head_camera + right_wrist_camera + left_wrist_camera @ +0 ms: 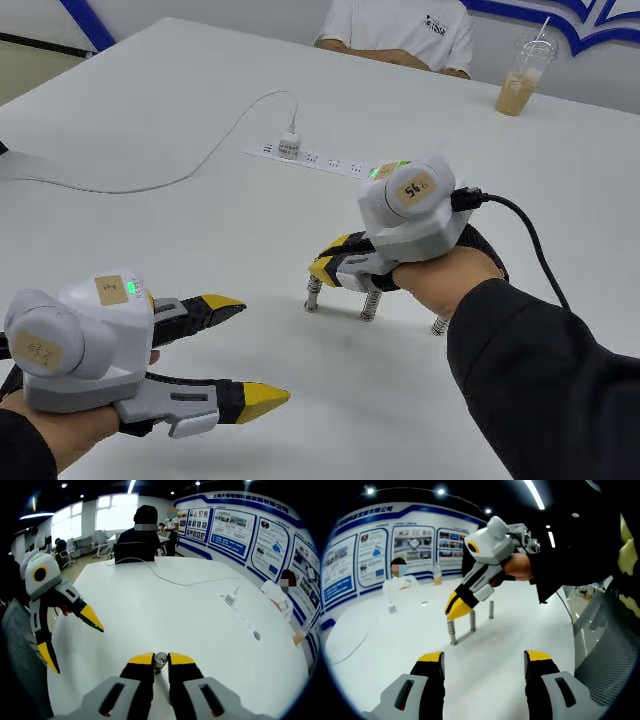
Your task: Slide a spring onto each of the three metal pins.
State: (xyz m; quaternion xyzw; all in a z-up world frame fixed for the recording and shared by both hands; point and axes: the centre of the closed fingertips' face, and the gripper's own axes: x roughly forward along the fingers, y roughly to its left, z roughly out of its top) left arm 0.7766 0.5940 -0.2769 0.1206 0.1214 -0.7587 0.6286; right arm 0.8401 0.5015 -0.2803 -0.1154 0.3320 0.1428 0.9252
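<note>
The head view looks forward and down across the white worktop (200, 230) from above. The left gripper view sits low, facing the pins (452, 630) and the right tool (457, 609) nearby. The right gripper view hangs close over one spring (161, 660), facing the left tool (77, 649). All three views share the worktop.

The right gripper (161, 656) has its yellow-tipped jaws drawn close on a spring (160, 663) — the coiled top sits between the tips. Left of the claw hangs the left gripper (76, 649), jaws spread wide; ahead and rightward, a power strip (239, 611) lies on the white table (165, 605).
</note>
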